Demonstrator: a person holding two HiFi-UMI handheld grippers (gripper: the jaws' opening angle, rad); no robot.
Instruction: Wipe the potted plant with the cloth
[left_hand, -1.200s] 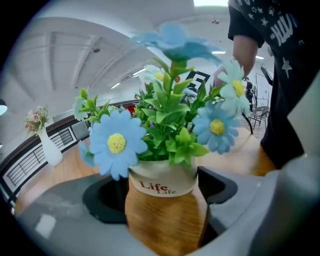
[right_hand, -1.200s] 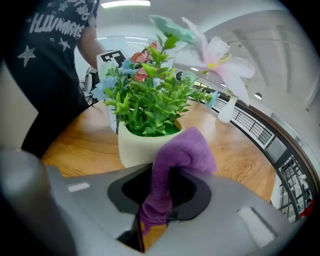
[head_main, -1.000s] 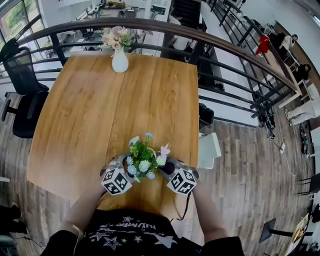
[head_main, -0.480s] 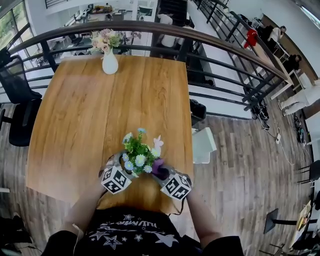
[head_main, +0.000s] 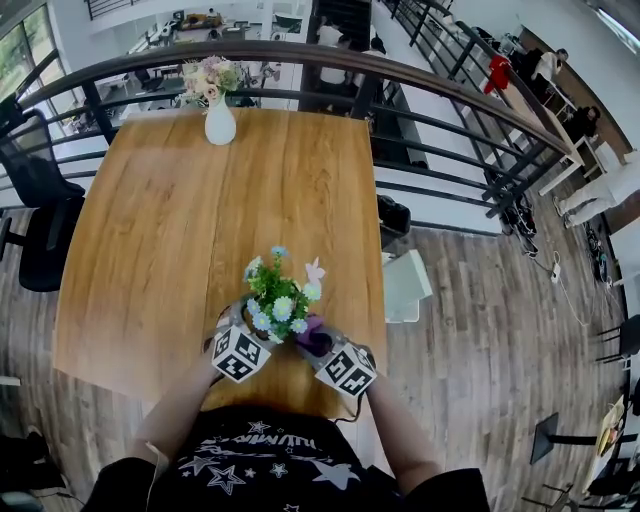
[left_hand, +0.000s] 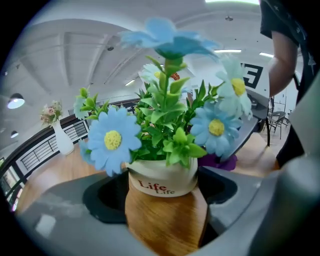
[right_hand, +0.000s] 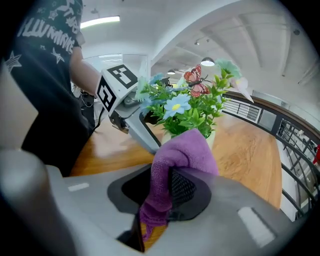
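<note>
Overhead, flowers (head_main: 280, 300) hide pot (left_hand: 162, 181); cloth (right_hand: 184, 150) half-buried in right claw (right_hand: 166, 175).

surface: rectangular wooden table (head_main: 170, 230) | far edge: white ceramic vase of pink flowers (head_main: 220, 125) | near edge: white pot of blue flowers (left_hand: 162, 177), apparently resting

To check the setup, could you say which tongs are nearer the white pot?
Left. The left tongs hold the pot between their jaws; the right tongs, holding the purple cloth, sit beside it.
</note>
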